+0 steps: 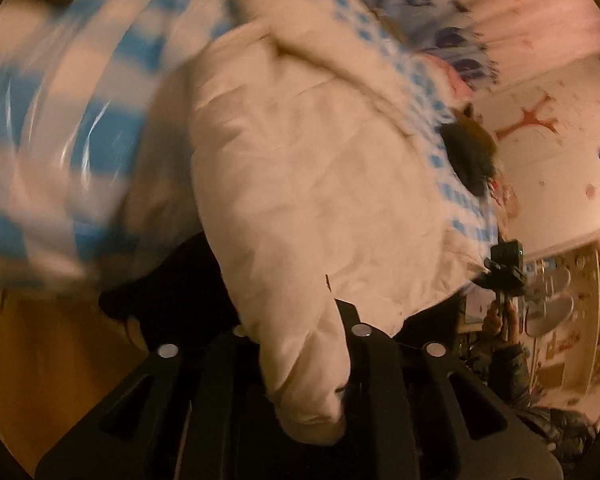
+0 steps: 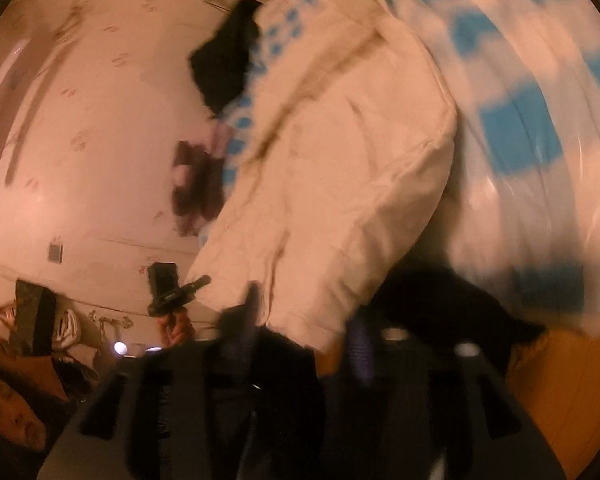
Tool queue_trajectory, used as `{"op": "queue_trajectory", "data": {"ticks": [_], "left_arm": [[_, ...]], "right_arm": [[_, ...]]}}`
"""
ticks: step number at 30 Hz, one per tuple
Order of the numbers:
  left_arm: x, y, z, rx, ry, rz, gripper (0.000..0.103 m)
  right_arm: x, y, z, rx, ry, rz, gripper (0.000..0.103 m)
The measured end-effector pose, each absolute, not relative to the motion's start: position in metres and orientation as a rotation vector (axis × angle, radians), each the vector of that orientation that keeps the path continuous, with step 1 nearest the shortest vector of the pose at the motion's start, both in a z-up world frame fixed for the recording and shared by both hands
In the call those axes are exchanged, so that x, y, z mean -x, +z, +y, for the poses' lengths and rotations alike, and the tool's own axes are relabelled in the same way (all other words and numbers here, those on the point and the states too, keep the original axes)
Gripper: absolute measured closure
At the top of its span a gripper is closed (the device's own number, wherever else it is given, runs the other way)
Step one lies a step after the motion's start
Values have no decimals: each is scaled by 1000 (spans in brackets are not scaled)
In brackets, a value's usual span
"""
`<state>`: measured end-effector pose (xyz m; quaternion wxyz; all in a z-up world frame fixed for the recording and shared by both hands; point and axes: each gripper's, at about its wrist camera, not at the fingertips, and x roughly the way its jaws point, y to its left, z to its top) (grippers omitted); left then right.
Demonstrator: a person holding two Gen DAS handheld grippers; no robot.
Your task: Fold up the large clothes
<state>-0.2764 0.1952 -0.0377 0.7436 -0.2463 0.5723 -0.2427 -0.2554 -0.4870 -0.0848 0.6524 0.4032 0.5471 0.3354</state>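
The cream padded jacket (image 1: 312,184) was held raised in front of the blue-and-white checked bedding (image 1: 100,92), one end clamped in the left gripper (image 1: 300,360) jaws and the other in the right gripper (image 2: 300,344) jaws.

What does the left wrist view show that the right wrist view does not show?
Only the left wrist view shows shelves with small items at the far right and a red branching mark on the wall.

Only the right wrist view shows a person's face at the lower left.

Both show the cream padded jacket held between the fingers, the blue-and-white checked bedding, and the opposite gripper in a hand.
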Motion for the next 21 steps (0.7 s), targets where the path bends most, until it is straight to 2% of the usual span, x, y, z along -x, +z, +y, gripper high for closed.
{"op": "queue_trajectory", "data": {"ticks": [2,4,5,8,9,10,11,12,13,14,15,18,21], "left_arm": [[278,-44,204,625,-549,1233,85],[280,-40,201,606,-548,1226,79],[279,-37,196,587,-552,1226,71],[271,-31,189,533,-489,1230,37],[267,-30,187,528,-467,1232,35],[265,-31,183,529,-467,1242,35],[262,-33,179,527,-470,1252,35],[261,-34,176,522,-480,1252,49],[260,-36,173,507,-481,1254,59],[260,-38,172,477,-448,1249,85],[260,-40,174,513,-462,1251,93],[266,-32,175,532,-463,1212,96],[274,-10,179,576,-506,1147,97]], "right_arm": [[252,-100,-491,-959,749,1255,38],[246,-112,-491,-988,754,1264,34],[242,-116,-490,-998,765,1264,32],[231,-126,-485,-1034,794,1264,31],[228,-127,-478,-1024,814,1265,31],[228,-126,-473,-1018,823,1261,34],[228,-124,-465,-1001,837,1253,44],[229,-123,-463,-986,831,1248,67],[231,-122,-462,-981,824,1236,74],[233,-120,-462,-990,825,1216,76],[235,-117,-461,-996,826,1193,79],[243,-98,-460,-1040,849,1090,83],[252,-69,-464,-1078,892,953,84]]}}
